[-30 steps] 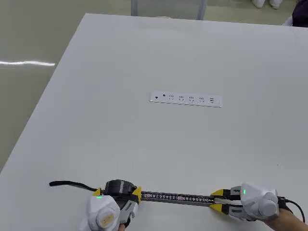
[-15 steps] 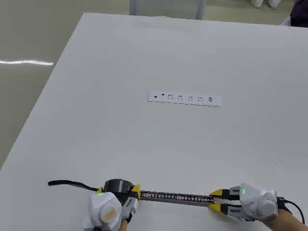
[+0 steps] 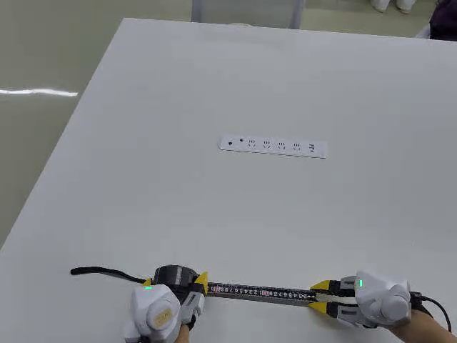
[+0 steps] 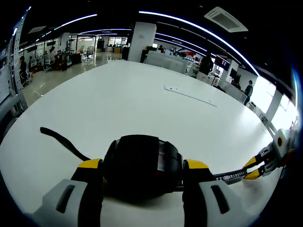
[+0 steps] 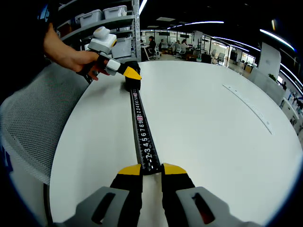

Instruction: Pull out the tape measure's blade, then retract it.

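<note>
Far left, near the front edge of the white worktable (image 3: 214, 86): a thin black wrist strap (image 3: 100, 271), lying loose and trailing from the case. Next along, the round black tape-measure case (image 4: 142, 156), down on the table and pinched from both sides by the yellow-tipped left gripper (image 3: 175, 281), jaws spread to the width of the case and tight against it. Rightward from the case, the dark numbered steel blade (image 3: 260, 292), drawn out straight, on or just over the tabletop (hard to tell which), long axis roughly parallel to the front edge. At its free end, the yellow-tipped right gripper (image 3: 319, 297), jaws nearly together, nipping the blade tip; in the right gripper view, blade running dead ahead to the case. Well beyond, mid-table, a long white power strip (image 3: 273, 146), clear of all this.

Pull-out probably done or close to it. For retraction: case due left of the right gripper, so travel leftward along the blade's own line, tip kept in line with the case mouth; left side likely the anchor, right side the mover.
</note>
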Available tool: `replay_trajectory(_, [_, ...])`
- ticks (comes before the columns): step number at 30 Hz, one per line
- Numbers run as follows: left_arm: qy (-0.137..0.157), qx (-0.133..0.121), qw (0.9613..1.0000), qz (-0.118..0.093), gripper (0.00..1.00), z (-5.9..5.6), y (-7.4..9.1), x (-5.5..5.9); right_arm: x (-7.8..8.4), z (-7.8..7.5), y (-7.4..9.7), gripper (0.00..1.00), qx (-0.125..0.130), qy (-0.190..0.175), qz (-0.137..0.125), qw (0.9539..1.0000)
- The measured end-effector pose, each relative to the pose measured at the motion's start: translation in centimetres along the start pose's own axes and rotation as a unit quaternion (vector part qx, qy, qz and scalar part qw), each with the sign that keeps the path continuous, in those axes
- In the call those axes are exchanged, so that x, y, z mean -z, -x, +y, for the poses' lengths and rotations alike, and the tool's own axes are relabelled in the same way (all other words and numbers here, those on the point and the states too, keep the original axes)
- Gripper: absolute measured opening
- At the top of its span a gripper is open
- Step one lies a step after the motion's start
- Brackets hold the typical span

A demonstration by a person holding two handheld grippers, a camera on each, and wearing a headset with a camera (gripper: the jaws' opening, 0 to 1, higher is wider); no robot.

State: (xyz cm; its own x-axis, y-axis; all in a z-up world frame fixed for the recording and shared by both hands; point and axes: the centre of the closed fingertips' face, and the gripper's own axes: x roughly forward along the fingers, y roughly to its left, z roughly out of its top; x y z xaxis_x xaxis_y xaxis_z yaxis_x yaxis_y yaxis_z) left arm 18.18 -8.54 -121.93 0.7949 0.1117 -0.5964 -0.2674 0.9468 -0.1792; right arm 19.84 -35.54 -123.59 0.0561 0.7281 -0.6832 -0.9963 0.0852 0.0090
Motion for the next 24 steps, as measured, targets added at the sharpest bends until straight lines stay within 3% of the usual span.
replay_trajectory(24, [0.010,0.008,0.9999,0.005,0.64,0.07,0.07,-0.06,-0.64,-0.13,-0.27,0.13,-0.004,0.006,-0.005,1.0000])
